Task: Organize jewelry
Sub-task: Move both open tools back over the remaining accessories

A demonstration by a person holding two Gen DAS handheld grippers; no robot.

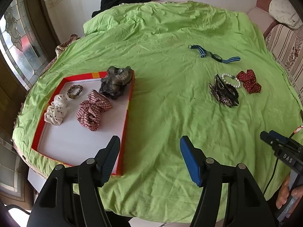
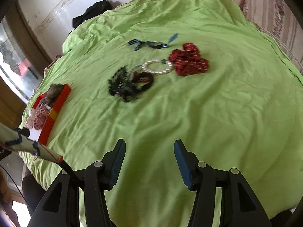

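Right gripper [image 2: 149, 162] empty, jaws apart, low over green sheet [image 2: 227, 113]. Straight ahead, farther off: dark clip [image 2: 123, 85], pearl bracelet [image 2: 157, 68], red scrunchie [image 2: 189, 60]. Left gripper [image 1: 150, 158] also apart, empty, by red tray [image 1: 130, 94], farther from pile.

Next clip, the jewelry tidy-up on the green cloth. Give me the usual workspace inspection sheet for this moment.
Surface: wrinkled green cloth over a table.
Job's things: red-rimmed tray holds a white scrunchie, a checked scrunchie, a beaded bracelet and a dark hair piece against its far rim. Outside it lie a striped-strap watch, a pearl bracelet, a red dotted scrunchie and dark hair clips.
Clutter: black garment at the far edge.
Grippers: left gripper and right gripper both open, nothing between the fingers.
Cables: black cable by the right gripper.
Surroundings: patterned glass door; striped chair.
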